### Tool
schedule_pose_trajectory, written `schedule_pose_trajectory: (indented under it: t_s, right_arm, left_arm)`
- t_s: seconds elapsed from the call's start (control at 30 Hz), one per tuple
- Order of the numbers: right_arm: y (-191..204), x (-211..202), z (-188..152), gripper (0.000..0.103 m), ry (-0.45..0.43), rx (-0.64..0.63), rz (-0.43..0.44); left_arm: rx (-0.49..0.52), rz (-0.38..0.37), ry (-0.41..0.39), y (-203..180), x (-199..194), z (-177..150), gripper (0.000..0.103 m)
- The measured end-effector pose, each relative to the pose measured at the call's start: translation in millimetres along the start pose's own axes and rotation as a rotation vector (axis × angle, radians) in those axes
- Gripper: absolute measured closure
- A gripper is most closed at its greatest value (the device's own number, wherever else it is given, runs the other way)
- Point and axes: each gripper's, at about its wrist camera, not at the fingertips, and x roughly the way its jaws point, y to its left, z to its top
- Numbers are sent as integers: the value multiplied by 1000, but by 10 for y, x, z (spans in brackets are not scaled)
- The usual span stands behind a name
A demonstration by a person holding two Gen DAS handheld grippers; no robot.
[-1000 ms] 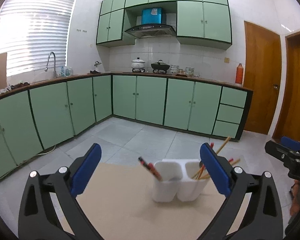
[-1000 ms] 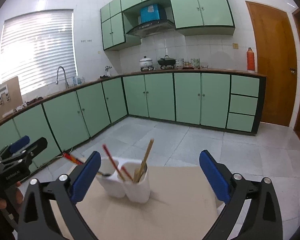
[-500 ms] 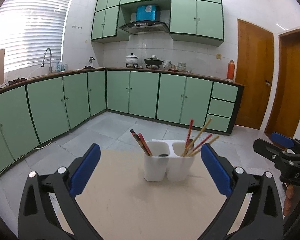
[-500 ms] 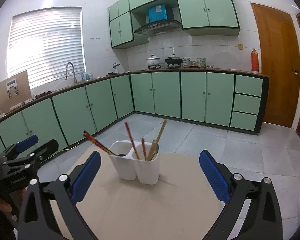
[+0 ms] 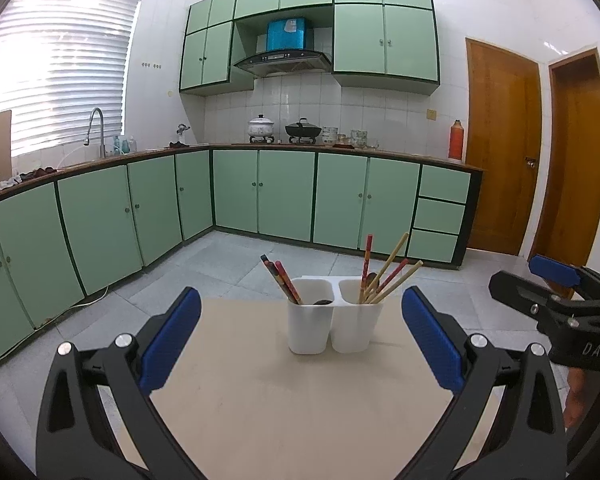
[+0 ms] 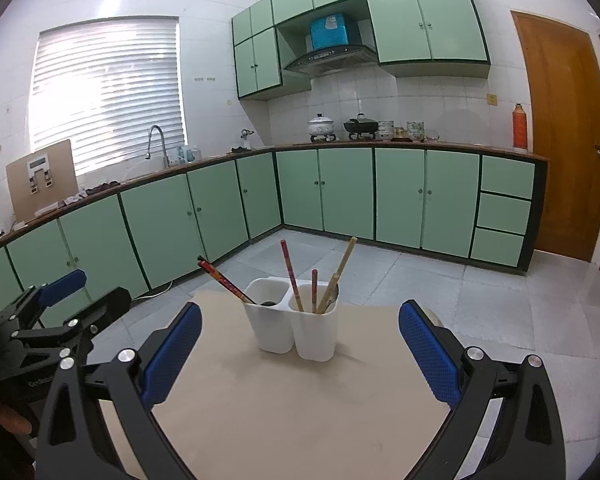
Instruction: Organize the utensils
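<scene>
I see the white two-cup utensil holder standing on the table, ahead of my left hand-held gripper and right hand-held gripper, clear of both; each gapes wide, empty. Chopsticks lean inside both cups.

Chopsticks lean inside white two-compartment holder.
</scene>
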Motion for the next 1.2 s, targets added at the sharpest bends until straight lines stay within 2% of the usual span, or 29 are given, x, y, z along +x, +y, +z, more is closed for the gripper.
schedule_pose_trajectory:
  t_s: [1.2]
  right_arm:
    - [2, -67, -9, 6, 3, -12, 2]
  left_arm:
    - [8, 10, -2, -5, -44, -9, 6]
